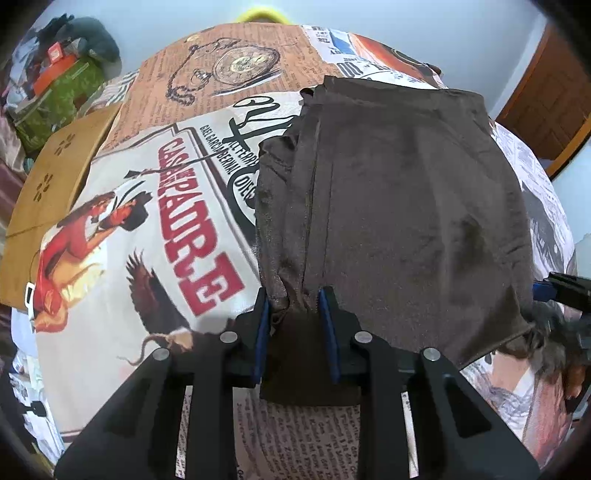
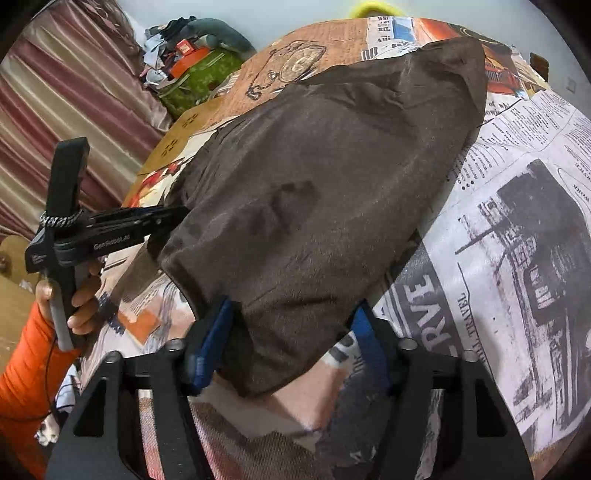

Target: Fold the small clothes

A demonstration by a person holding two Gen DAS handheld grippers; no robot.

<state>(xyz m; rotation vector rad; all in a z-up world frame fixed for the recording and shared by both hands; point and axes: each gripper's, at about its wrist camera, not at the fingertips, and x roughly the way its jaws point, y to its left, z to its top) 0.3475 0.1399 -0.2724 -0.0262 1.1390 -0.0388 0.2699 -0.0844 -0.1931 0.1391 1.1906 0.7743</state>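
A dark brown garment [image 1: 406, 203] lies folded on the newspaper-print table cover [image 1: 147, 229]. In the left wrist view my left gripper [image 1: 295, 314] is shut on the garment's near left corner, and the fabric bunches up between the blue pads [image 1: 263, 325]. The right wrist view shows the same garment [image 2: 314, 184] with its near right corner lying flat between the blue pads [image 2: 212, 336] of my right gripper [image 2: 291, 321]. That gripper is open and the pads flank the cloth. A hand in an orange sleeve [image 2: 22, 376] holds the left gripper [image 2: 173, 216] at the garment's left edge.
A cardboard box [image 1: 48, 184] sits off the table's left side. Behind it is a pile with a green bag [image 1: 62, 88]. A yellow object [image 1: 262, 14] shows past the far edge and a wooden door [image 1: 546, 99] stands at the right. A pink curtain [image 2: 55, 110] hangs at the left.
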